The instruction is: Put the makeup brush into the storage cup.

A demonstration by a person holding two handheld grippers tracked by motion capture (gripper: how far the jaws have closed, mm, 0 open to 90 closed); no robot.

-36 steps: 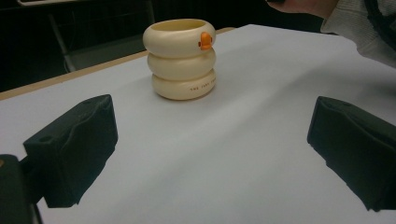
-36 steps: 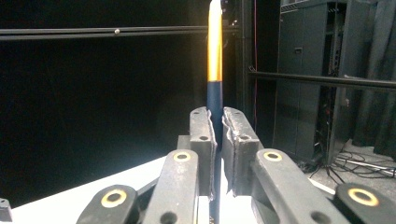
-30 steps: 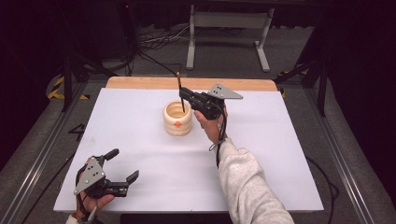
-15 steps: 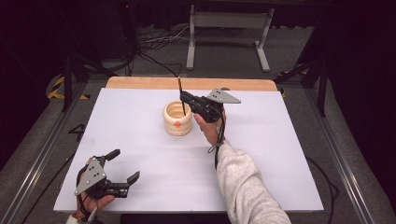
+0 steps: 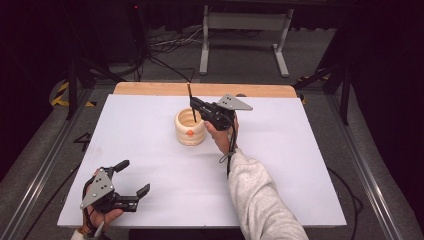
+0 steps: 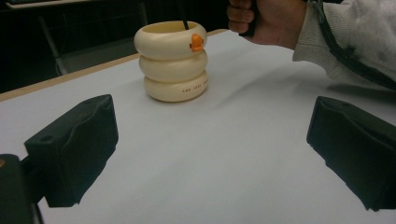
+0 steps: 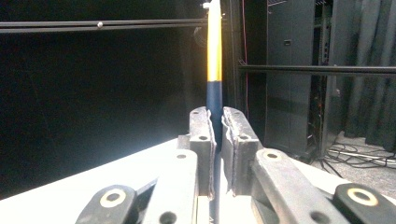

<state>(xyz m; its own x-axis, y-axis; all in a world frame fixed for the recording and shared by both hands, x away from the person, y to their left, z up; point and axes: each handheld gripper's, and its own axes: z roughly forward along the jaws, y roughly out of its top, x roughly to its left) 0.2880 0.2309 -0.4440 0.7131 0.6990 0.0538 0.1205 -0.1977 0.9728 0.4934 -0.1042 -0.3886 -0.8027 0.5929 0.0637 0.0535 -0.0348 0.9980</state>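
The right gripper (image 5: 196, 106) is clamped on a slim pen with a dark blue lower barrel and yellow upper barrel (image 7: 214, 70), holding it upright with its lower end inside the cream holder made of three stacked rings (image 5: 190, 127), which stands toward the far middle of the white table (image 5: 280, 165). The left gripper (image 5: 134, 177) rests near the table's near left corner, well apart from the holder, jaws spread wide with nothing between them.

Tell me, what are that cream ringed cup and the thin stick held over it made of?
The cup looks like matte plastic or glazed ceramic: smooth, even cream rings with soft highlights, a small orange knob and printed lettering; I can't tell which. The stick, clamped in the right gripper, looks like a painted wooden pencil, yellow above dark blue, though plastic is possible.
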